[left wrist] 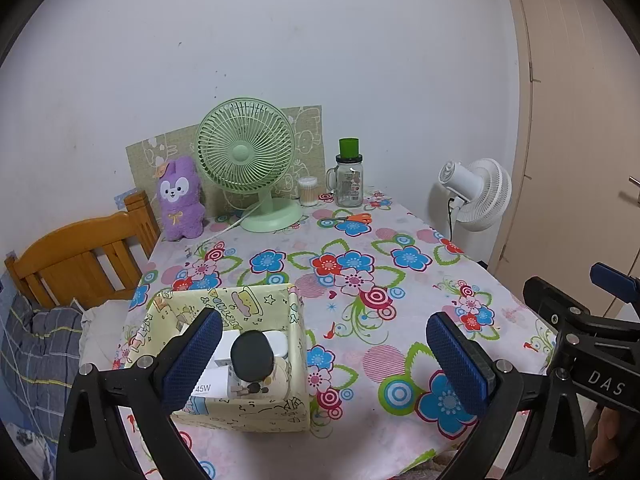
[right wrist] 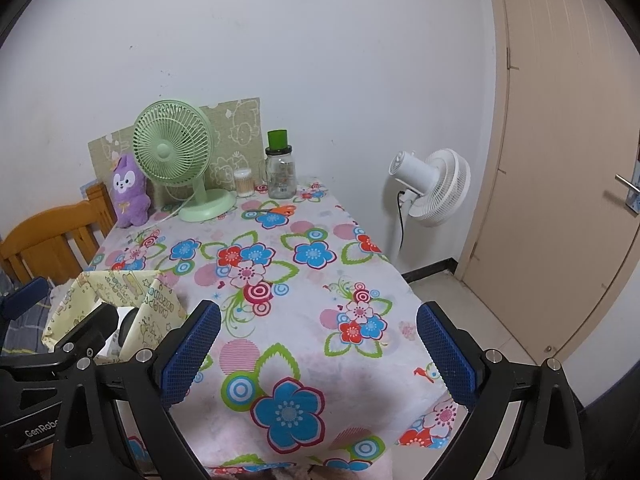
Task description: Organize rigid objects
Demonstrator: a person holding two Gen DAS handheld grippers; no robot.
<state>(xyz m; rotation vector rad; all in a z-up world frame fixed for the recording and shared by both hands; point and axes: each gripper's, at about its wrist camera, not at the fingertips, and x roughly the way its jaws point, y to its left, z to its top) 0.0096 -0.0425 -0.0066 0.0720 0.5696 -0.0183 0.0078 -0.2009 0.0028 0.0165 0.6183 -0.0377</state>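
Both grippers hang wide apart and empty over the flowered table (left wrist: 400, 280).

The left gripper (left wrist: 324, 360) sits above the yellow fabric box (left wrist: 296, 400), which holds a black oval object (left wrist: 252, 356) and white chargers (left wrist: 276, 342). The right gripper (right wrist: 318, 354) hovers over bare cloth. Orange scissors (left wrist: 352, 219) lie at twelve o'clock, near the glass jar (left wrist: 349, 184) and green fan (left wrist: 246, 152).

light: even, soft indoor, kinda dim | shadows: faint on counter (right wrist: 280, 320) | focus: sharp, no blur | edges: heavy fisheye bend, black vignette corners
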